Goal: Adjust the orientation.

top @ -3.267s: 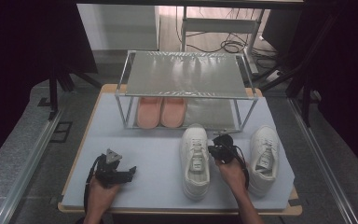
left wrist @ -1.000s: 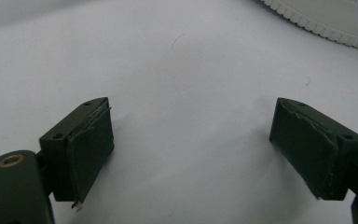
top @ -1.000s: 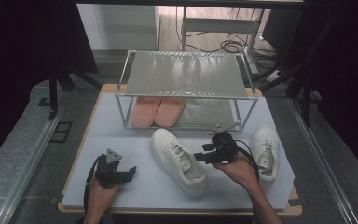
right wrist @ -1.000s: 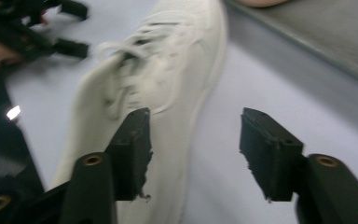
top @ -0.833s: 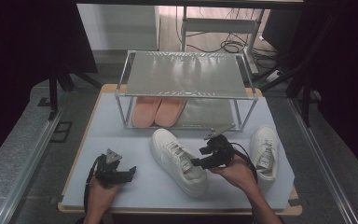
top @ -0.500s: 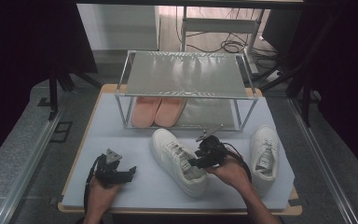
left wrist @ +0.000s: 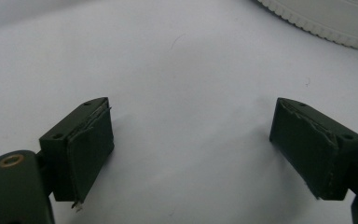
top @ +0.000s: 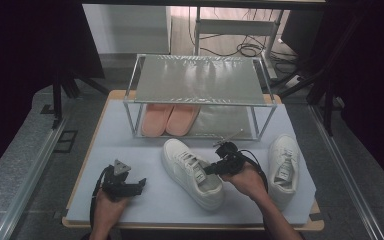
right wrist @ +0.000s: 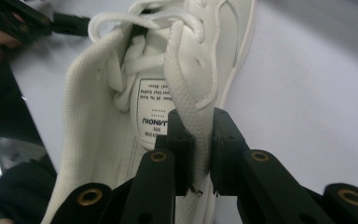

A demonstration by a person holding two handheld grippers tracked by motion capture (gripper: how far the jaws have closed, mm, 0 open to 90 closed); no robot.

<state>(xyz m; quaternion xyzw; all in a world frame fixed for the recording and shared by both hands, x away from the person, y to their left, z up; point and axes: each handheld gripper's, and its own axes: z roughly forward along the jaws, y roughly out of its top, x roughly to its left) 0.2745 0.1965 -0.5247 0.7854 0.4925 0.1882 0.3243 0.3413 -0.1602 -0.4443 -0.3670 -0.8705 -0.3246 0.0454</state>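
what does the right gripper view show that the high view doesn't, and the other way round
The right gripper view alone makes out the printed label inside the white shoe, and the right gripper pinching that shoe's collar wall between its jaws. The high view alone takes in the metal rack, the pink slippers under it, the second white shoe and the left gripper resting on the mat. Both share the gripped shoe, the right gripper on it and the pale mat.

Pink slippers' (top: 170, 119) toes under the rack's (top: 200, 80) top.
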